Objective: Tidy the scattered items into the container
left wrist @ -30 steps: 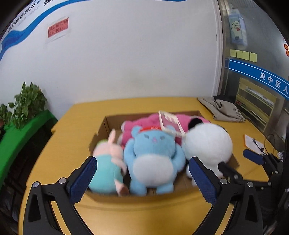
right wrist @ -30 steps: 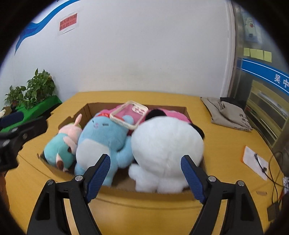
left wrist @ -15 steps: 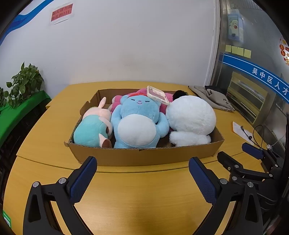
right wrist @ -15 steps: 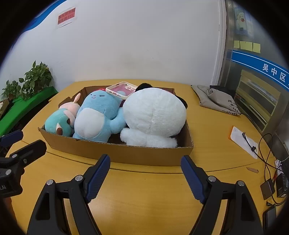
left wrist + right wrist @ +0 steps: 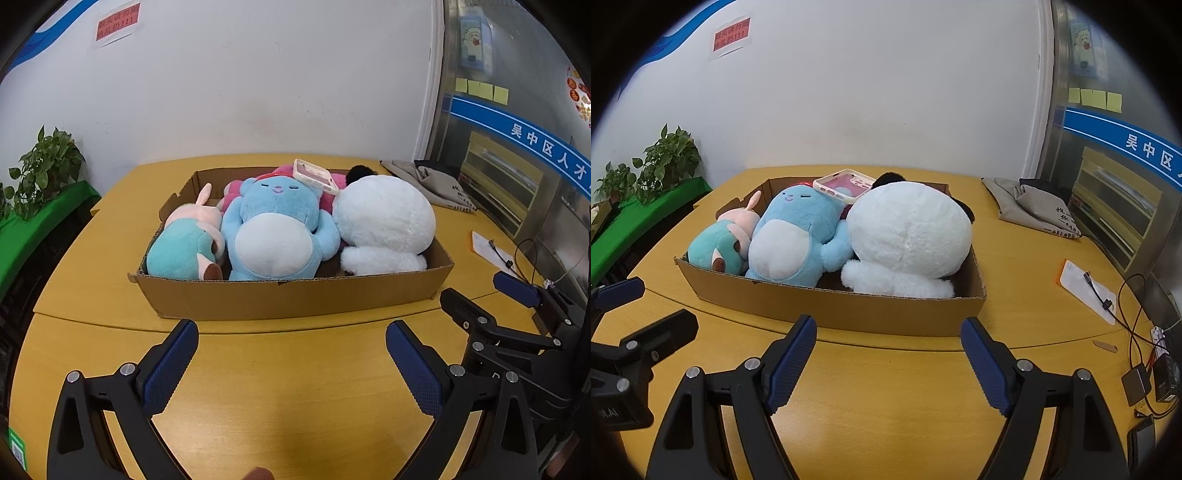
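Yellow wooden table point(image 5: 295, 376) against a white wall, potted plant point(image 5: 668, 158) off to the left of the cardboard box point(image 5: 295, 299) — I'll place everything off that box. Inside it: a teal plush point(image 5: 181, 251) at the left end, a blue plush point(image 5: 277, 229) in the middle, a white plush point(image 5: 384, 221) at the right end, a pink plush point(image 5: 284, 171) mostly hidden behind the blue one, and a pink phone case point(image 5: 316, 177) resting on top of the pile toward the back. My left gripper point(image 5: 291, 358) and right gripper point(image 5: 888, 354) both hang over bare table in front of the box's near wall, jaws spread wide, nothing in either. My read: the packing step looks done, since I see no toys loose on the table near the box. Next move, I'd say, is a scan for stragglers; the grey cloth point(image 5: 1034, 206) lies right of the box, well apart, and I can't tell if it counts as scattered. If it does, it calls for a long reach right and a pinch on a fold. View differences — the right wrist shows the paper with a cable point(image 5: 1089, 291) and the chargers point(image 5: 1156, 380) right of the box and toward me, plus more of the white plush's black ear; the left wrist shows the box's left wall and flap better, and the right gripper's body off to its right.
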{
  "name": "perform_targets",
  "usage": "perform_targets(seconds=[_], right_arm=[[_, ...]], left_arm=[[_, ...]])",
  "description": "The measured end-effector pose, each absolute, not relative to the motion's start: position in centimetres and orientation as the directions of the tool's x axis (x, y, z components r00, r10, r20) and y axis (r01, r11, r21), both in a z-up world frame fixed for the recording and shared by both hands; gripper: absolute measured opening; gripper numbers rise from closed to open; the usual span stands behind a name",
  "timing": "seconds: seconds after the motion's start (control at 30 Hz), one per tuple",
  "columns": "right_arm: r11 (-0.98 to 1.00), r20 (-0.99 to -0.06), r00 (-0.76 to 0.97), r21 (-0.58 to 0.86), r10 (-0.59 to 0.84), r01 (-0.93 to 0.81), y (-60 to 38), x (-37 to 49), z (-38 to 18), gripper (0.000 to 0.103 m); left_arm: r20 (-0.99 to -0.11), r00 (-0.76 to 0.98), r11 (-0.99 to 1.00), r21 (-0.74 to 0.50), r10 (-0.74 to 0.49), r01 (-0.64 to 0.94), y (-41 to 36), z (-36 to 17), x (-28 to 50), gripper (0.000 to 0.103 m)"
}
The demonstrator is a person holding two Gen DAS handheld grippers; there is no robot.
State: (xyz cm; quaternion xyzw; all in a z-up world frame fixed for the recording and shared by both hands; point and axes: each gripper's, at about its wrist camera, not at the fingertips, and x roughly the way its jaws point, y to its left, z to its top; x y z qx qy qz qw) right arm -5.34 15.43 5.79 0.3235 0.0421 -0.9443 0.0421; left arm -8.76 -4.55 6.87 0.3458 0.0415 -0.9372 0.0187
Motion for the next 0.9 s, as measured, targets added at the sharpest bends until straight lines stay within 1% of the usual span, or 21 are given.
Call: perform_targets(seconds=[0.5,0.9], right_arm=[[-0.995,-0.61,-0.791,-0.043,-0.044,0.088,15.8,-5.2,5.8,0.08],[-0.993,-0.621,-0.782,-0.053,-0.049,0.104,15.3,-5.0,5.1,0.08]], left_arm=[[-0.659,-0.752,-0.996,-0.057,-0.01,0.063,-4.0,6.4,-8.7,0.103],[-0.67,-0.742,-0.991,-0.099,0.004,0.084,-4.5,5.3,-8.7,0.103]])
